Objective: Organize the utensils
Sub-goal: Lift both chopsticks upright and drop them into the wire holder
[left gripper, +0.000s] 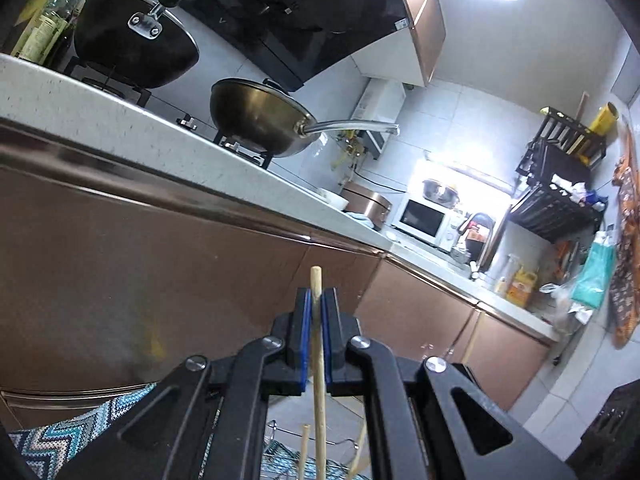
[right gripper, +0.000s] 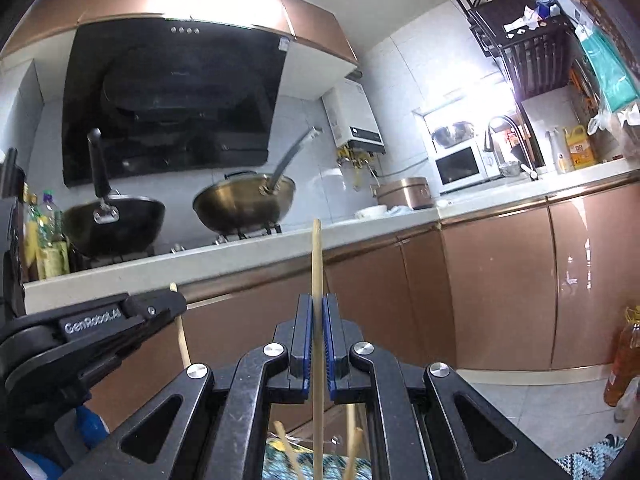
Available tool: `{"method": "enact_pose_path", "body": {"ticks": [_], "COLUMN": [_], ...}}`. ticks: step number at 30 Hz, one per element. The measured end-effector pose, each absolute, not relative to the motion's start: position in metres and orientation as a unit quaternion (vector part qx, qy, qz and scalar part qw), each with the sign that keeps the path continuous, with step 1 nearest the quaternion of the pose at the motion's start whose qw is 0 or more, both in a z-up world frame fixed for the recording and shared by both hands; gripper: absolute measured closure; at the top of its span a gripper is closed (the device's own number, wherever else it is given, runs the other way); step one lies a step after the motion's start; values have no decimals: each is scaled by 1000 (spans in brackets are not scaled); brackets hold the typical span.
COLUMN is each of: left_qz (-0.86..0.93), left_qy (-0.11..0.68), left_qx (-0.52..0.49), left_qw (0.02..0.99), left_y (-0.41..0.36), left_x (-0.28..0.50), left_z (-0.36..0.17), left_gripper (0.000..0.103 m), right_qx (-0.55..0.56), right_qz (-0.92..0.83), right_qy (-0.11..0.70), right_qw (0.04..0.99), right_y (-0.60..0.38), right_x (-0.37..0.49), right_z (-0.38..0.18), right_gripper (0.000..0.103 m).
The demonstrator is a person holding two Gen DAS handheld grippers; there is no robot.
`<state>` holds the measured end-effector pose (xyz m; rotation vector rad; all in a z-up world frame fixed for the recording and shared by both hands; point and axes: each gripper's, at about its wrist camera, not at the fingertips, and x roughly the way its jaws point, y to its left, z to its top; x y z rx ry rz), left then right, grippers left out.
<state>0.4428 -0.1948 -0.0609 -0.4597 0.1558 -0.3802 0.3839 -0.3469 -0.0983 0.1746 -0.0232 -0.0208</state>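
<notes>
My left gripper (left gripper: 317, 300) is shut on a wooden chopstick (left gripper: 319, 380) that stands upright between its blue pads, its top end just above the fingers. My right gripper (right gripper: 317, 308) is shut on another wooden chopstick (right gripper: 317, 272), which sticks well above the fingers. In the right wrist view the left gripper (right gripper: 170, 300) shows at the left, holding its chopstick (right gripper: 182, 336). Below both grippers, more chopsticks (left gripper: 305, 452) (right gripper: 354, 452) stand in a wire rack (left gripper: 276, 432) over a patterned cloth (left gripper: 80, 428).
Brown cabinet fronts (right gripper: 496, 280) and a white counter (right gripper: 360, 232) lie ahead. On the stove stand a black wok (right gripper: 114, 224) and a brass wok (right gripper: 244, 204). A microwave (right gripper: 460, 166), rice cooker (right gripper: 404, 194) and sink tap (right gripper: 504, 136) are farther right. An oil bottle (right gripper: 624, 356) stands on the floor.
</notes>
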Motion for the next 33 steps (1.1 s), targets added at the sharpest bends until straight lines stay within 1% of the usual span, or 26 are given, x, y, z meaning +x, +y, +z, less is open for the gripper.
{"method": "enact_pose_path", "body": {"ticks": [7,16,28,31,33], "left_qz": [-165,-151,-149,-149,-149], "left_qy": [62,79,100,107,111], "left_qx": [-222,-201,-187,-191,-193], "left_qw": [959,965,966,964,963], "left_y": [-205,-212,-217,-214,-211], "left_x": [438,430,424,426,426], "left_z": [-88,-117,-131,-132,-133], "left_gripper": [98,97,96,94,86], "right_qx": [64,71,82,84,86], "right_qz": [-23,-29,-33,-35,-35], "right_qy": [8,36,42,41,41], "right_qw": [998,996,995,995,995], "right_y": [-345,-349,-356,-357,-357], "right_x": [382,375,367,365,364], "right_z": [-117,-138,-143,-143,-144], "right_gripper": [97,96,95,91,86]}}
